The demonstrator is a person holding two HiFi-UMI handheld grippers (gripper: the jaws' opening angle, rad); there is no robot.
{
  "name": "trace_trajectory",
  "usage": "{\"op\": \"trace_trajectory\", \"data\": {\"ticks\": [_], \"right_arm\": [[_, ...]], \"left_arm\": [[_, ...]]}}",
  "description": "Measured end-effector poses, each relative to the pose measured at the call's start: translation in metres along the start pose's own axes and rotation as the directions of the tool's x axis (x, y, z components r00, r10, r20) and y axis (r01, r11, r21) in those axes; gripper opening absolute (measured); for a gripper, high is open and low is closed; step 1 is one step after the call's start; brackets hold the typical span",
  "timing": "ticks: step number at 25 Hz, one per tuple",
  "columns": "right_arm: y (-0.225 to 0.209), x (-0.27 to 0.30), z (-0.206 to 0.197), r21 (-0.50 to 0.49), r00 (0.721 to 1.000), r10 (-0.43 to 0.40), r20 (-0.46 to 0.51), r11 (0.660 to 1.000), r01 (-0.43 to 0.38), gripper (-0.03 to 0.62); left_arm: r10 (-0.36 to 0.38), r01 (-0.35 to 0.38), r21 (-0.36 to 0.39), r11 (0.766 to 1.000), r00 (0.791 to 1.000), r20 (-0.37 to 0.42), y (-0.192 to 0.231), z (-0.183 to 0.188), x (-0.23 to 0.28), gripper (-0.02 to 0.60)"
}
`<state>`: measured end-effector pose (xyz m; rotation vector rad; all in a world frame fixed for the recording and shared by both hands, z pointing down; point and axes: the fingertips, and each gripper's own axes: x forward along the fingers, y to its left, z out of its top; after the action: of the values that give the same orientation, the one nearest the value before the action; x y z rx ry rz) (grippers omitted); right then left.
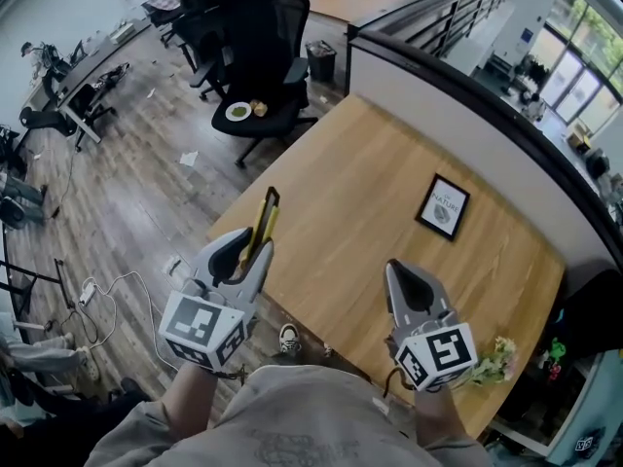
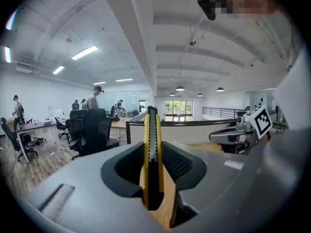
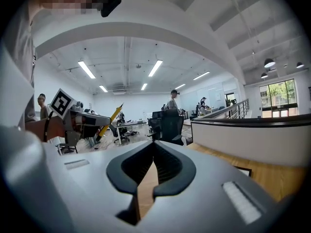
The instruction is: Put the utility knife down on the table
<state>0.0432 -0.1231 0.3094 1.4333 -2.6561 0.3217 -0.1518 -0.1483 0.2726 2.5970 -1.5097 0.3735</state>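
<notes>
A yellow and black utility knife point(image 1: 261, 224) sticks forward out of my left gripper point(image 1: 241, 253), whose jaws are shut on its rear part. It hangs above the near left edge of the wooden table point(image 1: 370, 183). In the left gripper view the knife point(image 2: 151, 130) stands on edge between the dark pads point(image 2: 127, 165). My right gripper point(image 1: 397, 278) is over the table's near side with its jaws shut and nothing held. The right gripper view shows its own fingertips point(image 3: 165, 152) meeting, and the knife point(image 3: 109, 121) off to the left.
A small black-framed picture point(image 1: 443, 206) lies on the table toward the right. A low partition wall point(image 1: 458, 100) runs along the far side. A black office chair point(image 1: 263, 86) with a plate on its seat stands beyond the left corner. Flowers point(image 1: 496, 358) sit near the right.
</notes>
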Motion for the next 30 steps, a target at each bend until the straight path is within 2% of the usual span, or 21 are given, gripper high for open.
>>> {"op": "trace_trajectory", "data": {"ticks": [9,15,23,30], "right_arm": [[0.003,0.055,0.006,-0.015,1.0,-0.002,-0.008,1.0,0.002,0.011],[-0.017,0.101,0.009,-0.032,0.999,-0.038,-0.02,0.999,0.037,0.011],[-0.048,0.164,-0.041,-0.003,0.99,-0.091,-0.111,0.996,0.091,0.011],[-0.07,0.198,-0.091,0.081,0.974,-0.093,-0.205,0.99,0.112,0.011]], "left_arm": [[-0.043,0.05,0.113,0.992,0.997,-0.069,0.047,-0.004,0.072,0.115],[-0.081,0.093,0.114,0.989,0.991,-0.107,0.072,-0.016,0.134,0.115],[-0.137,0.152,0.062,0.986,0.97,-0.202,0.094,-0.078,0.209,0.115],[-0.177,0.186,-0.007,0.983,0.926,-0.333,0.103,-0.159,0.257,0.115]]}}
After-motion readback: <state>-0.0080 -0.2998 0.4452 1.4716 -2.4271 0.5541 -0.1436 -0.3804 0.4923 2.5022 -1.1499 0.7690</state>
